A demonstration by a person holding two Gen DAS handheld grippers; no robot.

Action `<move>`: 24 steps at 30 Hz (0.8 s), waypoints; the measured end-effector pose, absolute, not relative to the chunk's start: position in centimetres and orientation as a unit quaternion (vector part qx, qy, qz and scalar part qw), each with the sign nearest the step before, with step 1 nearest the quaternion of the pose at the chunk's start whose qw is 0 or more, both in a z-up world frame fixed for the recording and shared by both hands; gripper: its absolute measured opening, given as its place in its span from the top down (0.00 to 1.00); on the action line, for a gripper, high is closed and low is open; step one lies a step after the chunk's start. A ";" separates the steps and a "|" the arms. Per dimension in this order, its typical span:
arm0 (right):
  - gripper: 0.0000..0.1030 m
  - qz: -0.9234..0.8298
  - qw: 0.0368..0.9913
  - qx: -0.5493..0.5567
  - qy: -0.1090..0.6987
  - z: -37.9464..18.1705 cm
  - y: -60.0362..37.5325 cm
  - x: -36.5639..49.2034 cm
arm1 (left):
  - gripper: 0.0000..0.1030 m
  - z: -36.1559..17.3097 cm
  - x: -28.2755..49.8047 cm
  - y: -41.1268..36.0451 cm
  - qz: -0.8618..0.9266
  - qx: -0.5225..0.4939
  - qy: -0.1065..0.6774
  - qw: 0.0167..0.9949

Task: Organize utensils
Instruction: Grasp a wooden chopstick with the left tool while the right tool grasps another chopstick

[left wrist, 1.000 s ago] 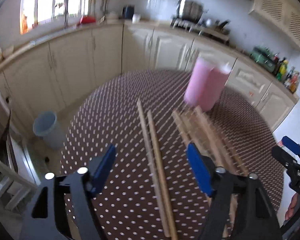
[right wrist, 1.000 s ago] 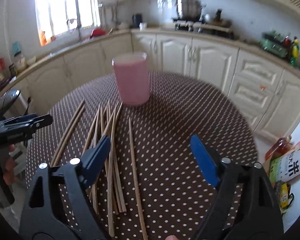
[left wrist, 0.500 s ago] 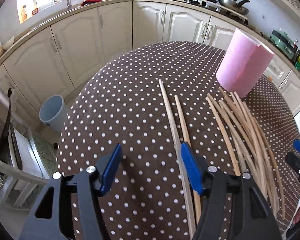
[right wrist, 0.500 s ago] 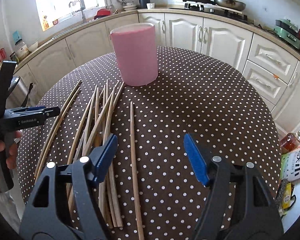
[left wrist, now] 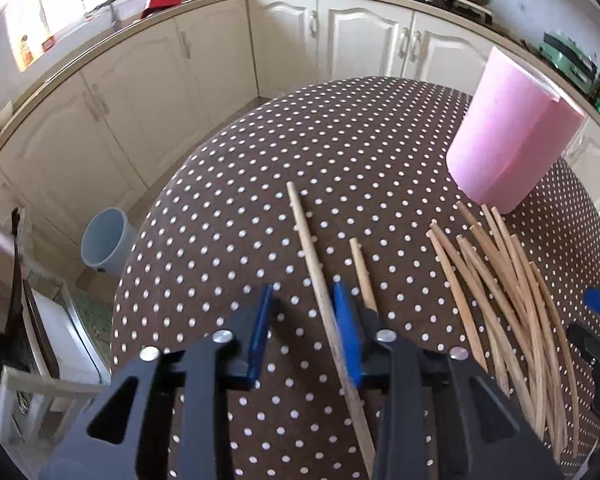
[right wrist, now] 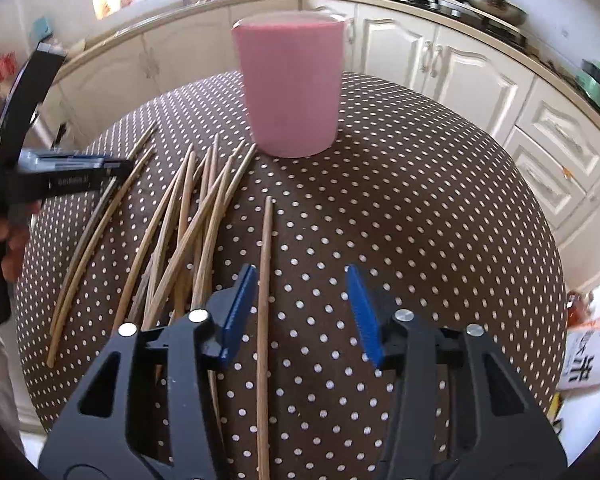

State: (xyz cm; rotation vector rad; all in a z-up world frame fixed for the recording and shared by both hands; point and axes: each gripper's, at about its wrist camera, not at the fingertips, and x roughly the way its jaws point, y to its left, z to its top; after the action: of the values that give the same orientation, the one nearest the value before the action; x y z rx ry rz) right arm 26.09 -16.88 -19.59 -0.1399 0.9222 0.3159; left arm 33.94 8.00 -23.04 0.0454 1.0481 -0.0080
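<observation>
The round table lies bare across its right half, open ground from the pink holder down to the right gripper. Left of that, a loose heap of chopsticks covers the cloth, and one single chopstick runs up beside it. The left gripper straddles another chopstick; bare cloth opens to its left. The holder stands upright just beyond the heap's far tips.

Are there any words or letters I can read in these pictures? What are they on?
Bag beside the table: big dark characters, cut off and tilted, not readable.
Left gripper: small pale lettering on its black arm, too blurred.
Bottle on the windowsill: label too small.
</observation>
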 end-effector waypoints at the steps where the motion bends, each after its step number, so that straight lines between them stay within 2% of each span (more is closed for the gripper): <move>1: 0.57 0.160 0.876 -0.072 0.449 -19.6 -16.5 26.5 | 0.75 -23.0 34.1 8.0 -0.007 0.022 0.503 0.864; 4: 0.60 0.179 0.861 -0.088 0.467 -19.4 -15.8 27.5 | 0.79 -22.9 34.5 7.6 -0.012 0.030 0.507 0.861; 6: 0.72 0.192 0.846 -0.099 0.488 -19.8 -15.2 28.5 | 0.87 -22.9 34.9 7.3 -0.019 0.033 0.511 0.859; 11: 0.81 0.210 0.816 -0.122 0.525 -20.1 -14.0 31.2 | 0.93 -22.9 36.3 7.5 -0.036 0.008 0.527 0.849; 14: 0.91 0.216 0.806 -0.124 0.537 -20.0 -13.6 32.9 | 0.94 -22.8 36.8 8.2 -0.046 -0.014 0.537 0.843; 19: 0.94 0.222 0.802 -0.077 0.550 -19.5 -15.4 35.3 | 0.94 -21.7 35.9 8.3 -0.072 -0.042 0.527 0.846; 24: 0.94 0.231 0.819 -0.026 0.524 -16.7 -17.6 35.3 | 0.94 -18.2 33.8 7.9 -0.093 -0.046 0.490 0.865</move>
State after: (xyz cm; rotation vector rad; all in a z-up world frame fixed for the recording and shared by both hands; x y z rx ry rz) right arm 35.29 -17.61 -16.74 -0.0554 1.1167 0.4911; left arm 33.82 7.87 -18.17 -0.0960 1.0274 -0.1952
